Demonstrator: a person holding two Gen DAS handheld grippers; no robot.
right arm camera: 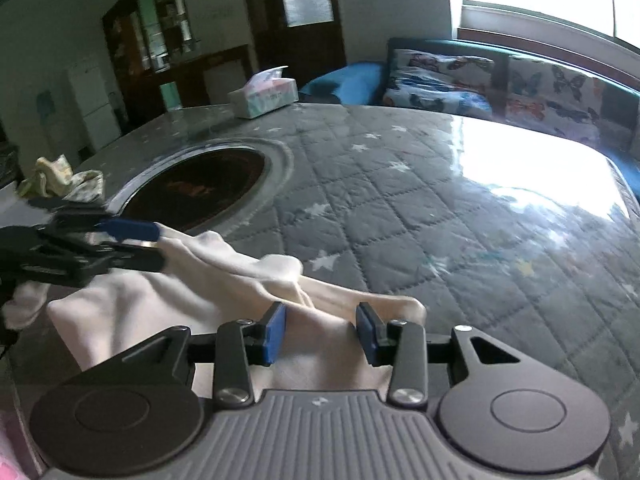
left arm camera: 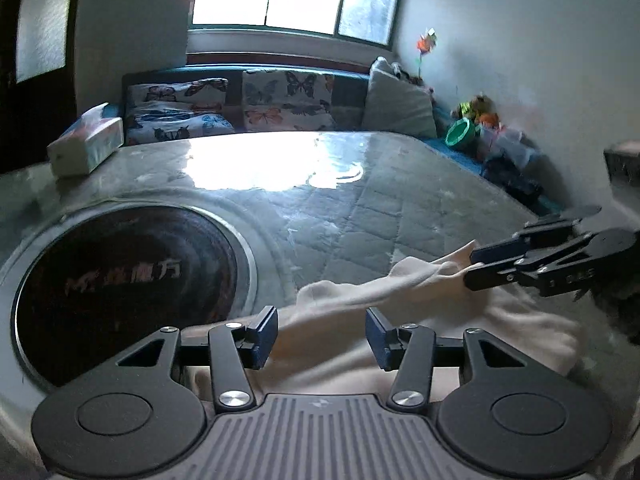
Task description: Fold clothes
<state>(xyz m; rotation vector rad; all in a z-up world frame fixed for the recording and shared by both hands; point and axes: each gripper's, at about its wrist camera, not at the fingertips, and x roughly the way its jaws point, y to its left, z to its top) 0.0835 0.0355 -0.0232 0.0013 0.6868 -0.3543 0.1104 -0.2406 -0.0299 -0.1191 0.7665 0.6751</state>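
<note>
The cream garment (right arm camera: 224,280) lies crumpled on the near edge of the quilted worktop (right arm camera: 440,208), beside the dark round inset (right arm camera: 196,192). Both the left gripper (left arm camera: 322,334) and the right gripper (right arm camera: 322,330) hover over it, fingers parted, gripping nothing. A tissue box (right arm camera: 264,96) stands far behind.
</note>
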